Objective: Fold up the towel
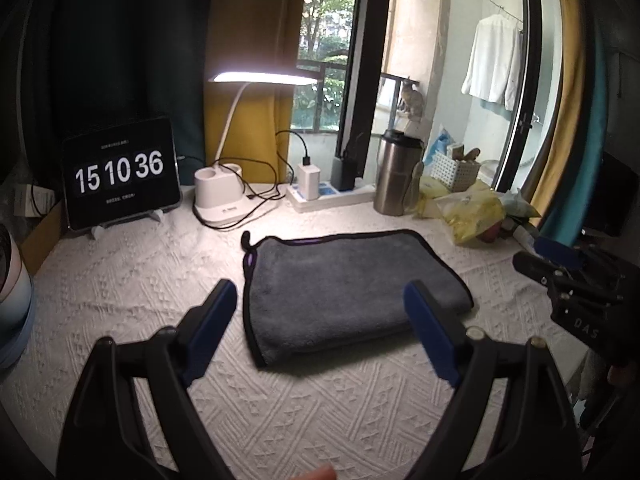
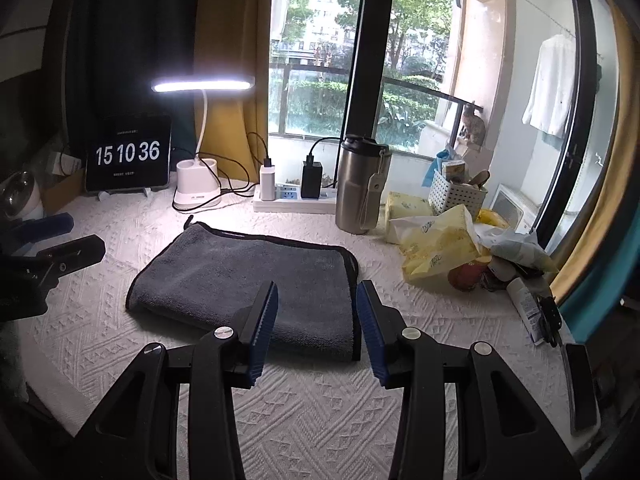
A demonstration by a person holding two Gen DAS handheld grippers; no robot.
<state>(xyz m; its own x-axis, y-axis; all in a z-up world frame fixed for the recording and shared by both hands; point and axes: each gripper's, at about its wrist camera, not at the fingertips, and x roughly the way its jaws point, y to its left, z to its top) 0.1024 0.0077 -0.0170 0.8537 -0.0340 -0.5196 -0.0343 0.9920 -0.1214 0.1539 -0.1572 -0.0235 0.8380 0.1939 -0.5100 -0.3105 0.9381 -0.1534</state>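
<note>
A grey towel [image 1: 344,284] with black trim lies folded flat on the white textured table cover; it also shows in the right wrist view [image 2: 244,280]. My left gripper [image 1: 320,296] is wide open and empty, hovering just in front of the towel's near edge. My right gripper [image 2: 316,300] is open and empty, above the towel's near right corner. The right gripper shows at the right edge of the left wrist view [image 1: 568,280]; the left gripper shows at the left edge of the right wrist view [image 2: 52,248].
At the back stand a tablet clock [image 1: 120,172], a lit desk lamp [image 1: 224,196], a power strip with chargers [image 1: 328,192] and a steel tumbler [image 2: 360,184]. Yellow bags [image 2: 436,248], a white basket [image 2: 456,192] and bottles crowd the right side.
</note>
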